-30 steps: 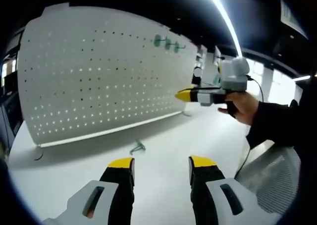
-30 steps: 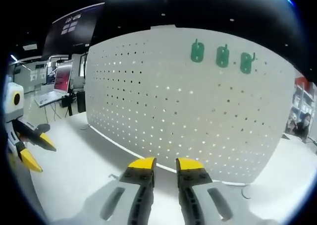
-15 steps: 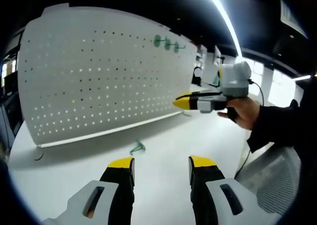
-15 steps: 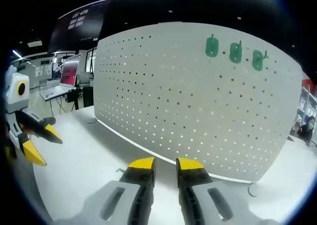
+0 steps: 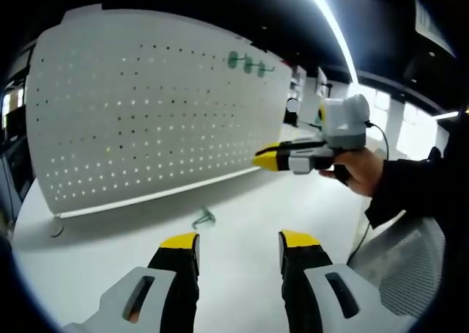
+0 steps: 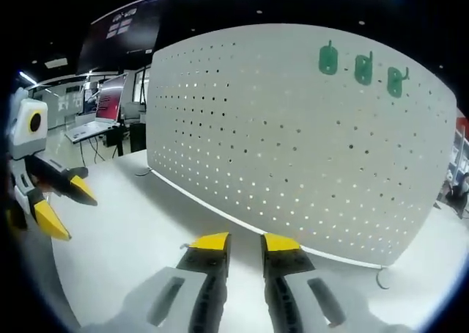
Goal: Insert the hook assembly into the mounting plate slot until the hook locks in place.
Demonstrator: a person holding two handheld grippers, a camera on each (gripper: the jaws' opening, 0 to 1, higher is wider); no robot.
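Observation:
A white perforated mounting plate (image 5: 146, 105) stands upright on the white table, with three green hooks (image 5: 249, 63) hung near its top right. One loose green hook assembly (image 5: 204, 217) lies on the table in front of the plate, just beyond my left gripper (image 5: 238, 241), which is open and empty. My right gripper (image 5: 267, 157) comes in from the right, held in a hand (image 5: 359, 168) above the table. In the right gripper view the plate (image 6: 293, 142) and its hooks (image 6: 363, 67) face my right gripper (image 6: 245, 243); its jaws stand a narrow gap apart, holding nothing. The left gripper (image 6: 62, 205) shows at far left, open.
The plate stands on small feet (image 5: 55, 227) (image 6: 379, 278). A mesh chair back (image 5: 410, 260) is at the table's right side. Desks with monitors (image 6: 95, 113) stand behind the plate's left end. Bare table (image 6: 132, 223) lies in front of the plate.
In the left gripper view the right gripper has drifted a little left and down. The right gripper view has swung, so the plate sits further right. The left gripper and loose hook have not moved.

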